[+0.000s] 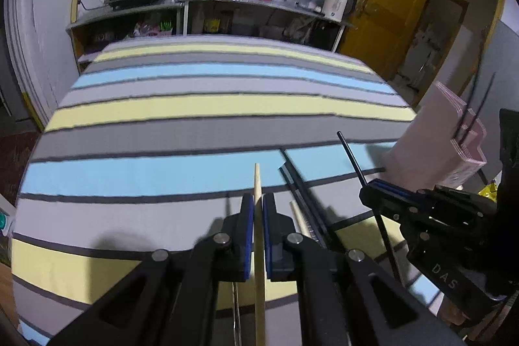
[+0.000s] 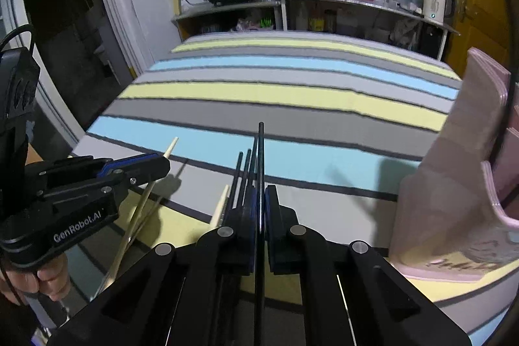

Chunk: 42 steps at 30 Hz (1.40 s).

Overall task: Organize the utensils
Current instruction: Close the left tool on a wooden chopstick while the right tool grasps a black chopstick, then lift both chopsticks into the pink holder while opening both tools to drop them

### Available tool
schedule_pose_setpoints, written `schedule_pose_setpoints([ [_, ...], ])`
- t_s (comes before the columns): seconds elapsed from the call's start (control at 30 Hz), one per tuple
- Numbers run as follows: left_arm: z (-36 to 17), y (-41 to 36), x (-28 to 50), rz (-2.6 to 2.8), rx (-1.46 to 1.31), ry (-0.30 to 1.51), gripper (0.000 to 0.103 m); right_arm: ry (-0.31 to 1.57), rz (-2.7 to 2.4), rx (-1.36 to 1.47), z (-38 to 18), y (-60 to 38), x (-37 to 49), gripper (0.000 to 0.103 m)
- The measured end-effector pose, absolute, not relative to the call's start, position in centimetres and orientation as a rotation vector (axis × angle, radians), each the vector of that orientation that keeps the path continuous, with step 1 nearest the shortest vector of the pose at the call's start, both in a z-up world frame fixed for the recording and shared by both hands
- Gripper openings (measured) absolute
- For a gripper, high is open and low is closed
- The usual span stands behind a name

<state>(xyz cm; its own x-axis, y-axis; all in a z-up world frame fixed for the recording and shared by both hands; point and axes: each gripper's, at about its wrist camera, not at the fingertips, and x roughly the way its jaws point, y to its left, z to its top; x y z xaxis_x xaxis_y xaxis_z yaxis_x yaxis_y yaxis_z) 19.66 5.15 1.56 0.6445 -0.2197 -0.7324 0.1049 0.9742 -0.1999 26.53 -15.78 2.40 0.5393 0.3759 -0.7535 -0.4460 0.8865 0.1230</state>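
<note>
on the striped cloth (image 2: 292, 93), left to right: the left gripper (image 1: 258, 206) at nine o'clock is clamped on one pale wooden chopstick (image 1: 258, 248); one more pale chopstick (image 2: 220, 205) and at least two black ones (image 2: 241, 177) lie between the grippers; the right gripper (image 2: 259, 200) is pinched on one black chopstick (image 2: 260, 158); one pink holder (image 2: 454, 184) stands at three o'clock.

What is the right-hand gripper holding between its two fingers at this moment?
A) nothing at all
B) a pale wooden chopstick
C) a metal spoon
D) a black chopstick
D: in the right wrist view the right gripper is shut on a black chopstick, while the left gripper pinches the pale wooden chopstick.
</note>
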Motion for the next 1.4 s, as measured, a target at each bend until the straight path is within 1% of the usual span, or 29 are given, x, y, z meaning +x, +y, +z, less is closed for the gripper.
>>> schedule_pose_setpoints([
  [0.3, 6.9, 5.4, 16.6, -0.216, -0.138, 0.763, 0.006, 0.78, 0.502, -0.048, 6.9, -17.6, 23.5, 0.005],
  [0.53, 9.9, 5.1, 14.7, -0.235, -0.119, 0.715, 0.006, 0.713, 0.5, -0.021, 10.0, -19.1, 21.6, 0.005],
  [0.97, 13.3, 3.5, 13.2, -0.271, -0.108, 0.656, 0.006, 0.633, 0.47, 0.021, 13.6, -22.0, 19.5, 0.005],
  [1.4, 14.7, 0.1, 13.1, -0.367, -0.129, 0.648, 0.006, 0.591, 0.43, 0.046, 15.2, -24.7, 18.2, 0.005],
])
